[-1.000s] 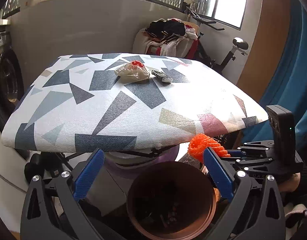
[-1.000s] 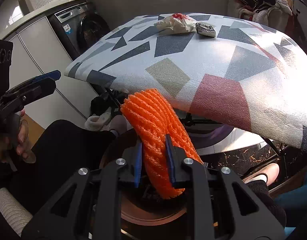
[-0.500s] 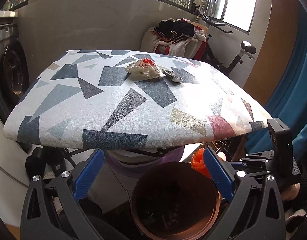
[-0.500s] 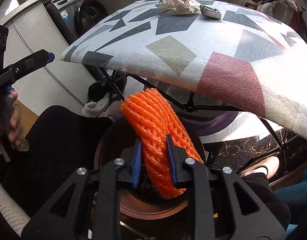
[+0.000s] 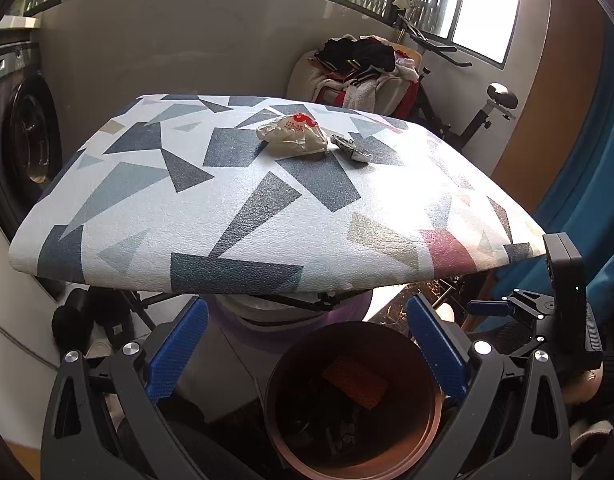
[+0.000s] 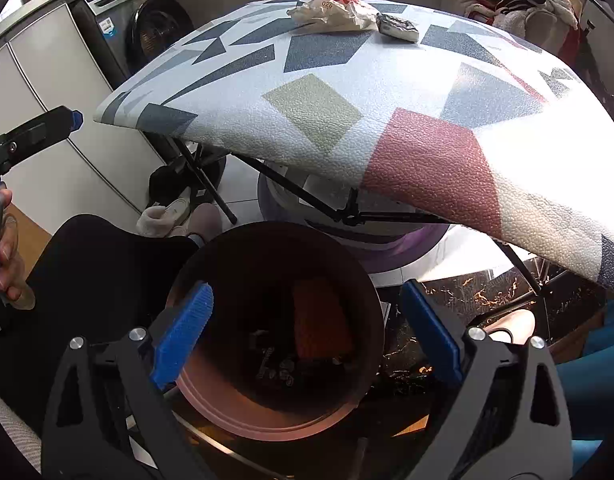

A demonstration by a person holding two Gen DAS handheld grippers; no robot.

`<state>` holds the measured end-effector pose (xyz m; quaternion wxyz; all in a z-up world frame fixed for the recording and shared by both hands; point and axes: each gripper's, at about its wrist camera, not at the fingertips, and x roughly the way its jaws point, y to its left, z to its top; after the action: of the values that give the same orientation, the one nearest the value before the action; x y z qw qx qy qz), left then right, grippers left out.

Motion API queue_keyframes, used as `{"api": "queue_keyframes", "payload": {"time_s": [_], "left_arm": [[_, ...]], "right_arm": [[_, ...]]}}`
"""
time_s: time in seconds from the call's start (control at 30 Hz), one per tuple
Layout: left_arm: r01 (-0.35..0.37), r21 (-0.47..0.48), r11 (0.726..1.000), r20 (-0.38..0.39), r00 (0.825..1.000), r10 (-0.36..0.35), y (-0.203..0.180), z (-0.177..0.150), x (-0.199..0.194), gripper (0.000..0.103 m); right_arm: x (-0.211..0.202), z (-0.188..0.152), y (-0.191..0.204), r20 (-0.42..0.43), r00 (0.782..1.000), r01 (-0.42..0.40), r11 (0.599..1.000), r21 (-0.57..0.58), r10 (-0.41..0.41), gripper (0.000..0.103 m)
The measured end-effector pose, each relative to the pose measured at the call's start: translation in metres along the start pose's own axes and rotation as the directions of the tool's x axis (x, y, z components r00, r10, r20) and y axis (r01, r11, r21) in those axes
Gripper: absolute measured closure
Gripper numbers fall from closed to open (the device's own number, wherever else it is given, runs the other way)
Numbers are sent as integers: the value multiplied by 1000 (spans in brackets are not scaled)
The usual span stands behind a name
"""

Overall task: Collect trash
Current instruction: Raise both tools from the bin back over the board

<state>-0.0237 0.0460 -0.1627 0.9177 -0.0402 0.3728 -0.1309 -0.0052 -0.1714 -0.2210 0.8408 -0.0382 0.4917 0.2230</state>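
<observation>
My left gripper [image 5: 303, 344] hangs with its blue-padded jaws spread wide and nothing between them, parked over the near edge of the round brown plastic waste bin [image 5: 437, 404] so it is out of the way while the other hand does the dropping; I judge it is kept wide like this to be ready for the next pickup. Below and ahead of those fingers, down inside the bin, lies the orange foam fruit net [image 5: 355, 382], resting on darker rubbish at the bottom. My right gripper [image 6: 307, 332] points steeply down over the same bin, and its jaws are opening at this moment with nothing between them: the orange net [image 6: 321, 324] sits beneath and between the pads, clear of both, which is why I hold the gripper right above the bin's mouth, so what I let go falls in and not on the floor. Farther ahead of both pairs of fingers, up on the folding table with the geometric patterned white cover [image 5: 243, 216], the crumpled white paper wrapper with red print [image 5: 293, 136] lies touching or just beside the small dark foil wrapper [image 5: 351, 148] to its right. Those two look like the trash left to collect, both well beyond my fingertips.
</observation>
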Motion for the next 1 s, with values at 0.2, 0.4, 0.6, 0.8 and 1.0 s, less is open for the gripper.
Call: {"api": "queue_keyframes", "payload": {"time_s": [0.2, 0.4, 0.6, 0.8, 1.0], "left_arm": [[-14, -7, 1000, -5, 1000, 14, 5, 1, 2, 6], [-21, -2, 1000, -3, 1000, 21, 7, 4, 3, 6], [-24, 14, 1000, 10, 1000, 24, 9, 9, 5, 6], [-26, 22, 999, 43, 999, 25, 16, 23, 6, 6], [-51, 33, 998, 75, 996, 48, 25, 44, 11, 6]], "right_arm": [[-13, 5, 1, 66, 996, 65, 997, -42, -63, 6], [-25, 15, -5, 120, 990, 86, 995, -44, -80, 6], [-33, 27, -12, 159, 982, 115, 991, -63, -104, 6], [-41, 41, -21, 193, 975, 128, 988, -88, -110, 6], [-44, 61, -28, 197, 972, 154, 981, -115, -130, 6]]}}
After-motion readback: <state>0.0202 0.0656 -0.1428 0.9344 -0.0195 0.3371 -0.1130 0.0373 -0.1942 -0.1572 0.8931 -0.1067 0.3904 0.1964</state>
